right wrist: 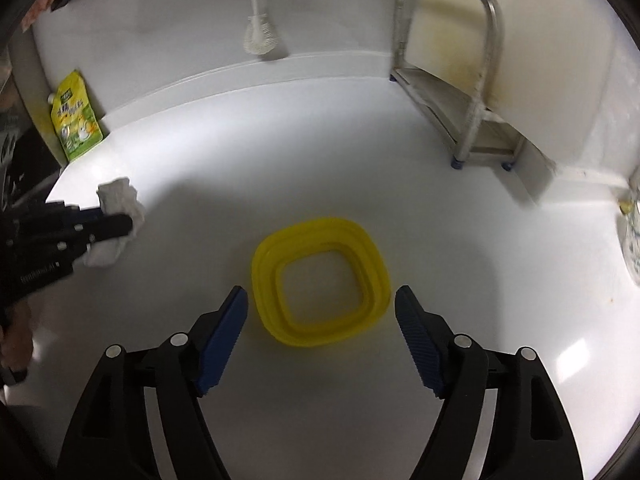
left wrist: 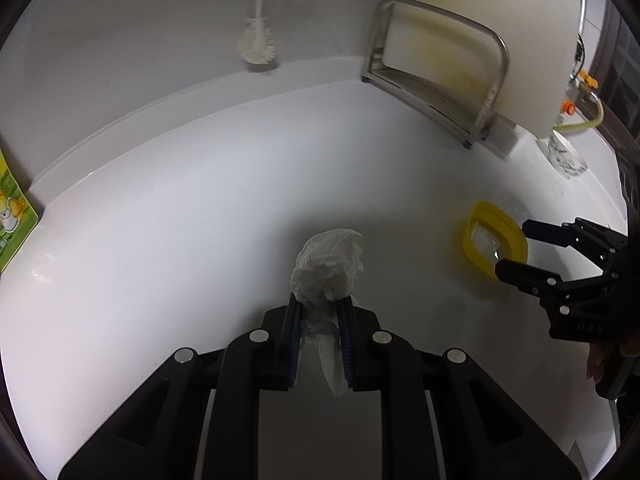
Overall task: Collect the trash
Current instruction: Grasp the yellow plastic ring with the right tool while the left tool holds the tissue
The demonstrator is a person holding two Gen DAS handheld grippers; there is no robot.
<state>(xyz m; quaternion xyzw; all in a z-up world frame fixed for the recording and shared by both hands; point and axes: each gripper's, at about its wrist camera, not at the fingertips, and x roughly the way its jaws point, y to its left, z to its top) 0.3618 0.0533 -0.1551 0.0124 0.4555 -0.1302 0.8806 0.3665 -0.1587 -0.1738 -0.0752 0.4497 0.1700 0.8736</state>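
Observation:
My left gripper is shut on a crumpled white tissue and holds it over the white counter; the tissue bulges out past the fingertips. In the right wrist view the same gripper and tissue show at the far left. A yellow square collapsible container sits on the counter, right in front of my right gripper, which is open and empty with its jaws spread to either side of the container's near edge. In the left wrist view the container and right gripper are at the right.
A metal rack stands at the back right against the wall. A white brush hangs on the back wall. A yellow-green pouch leans at the back left. A patterned cup stands at the far right.

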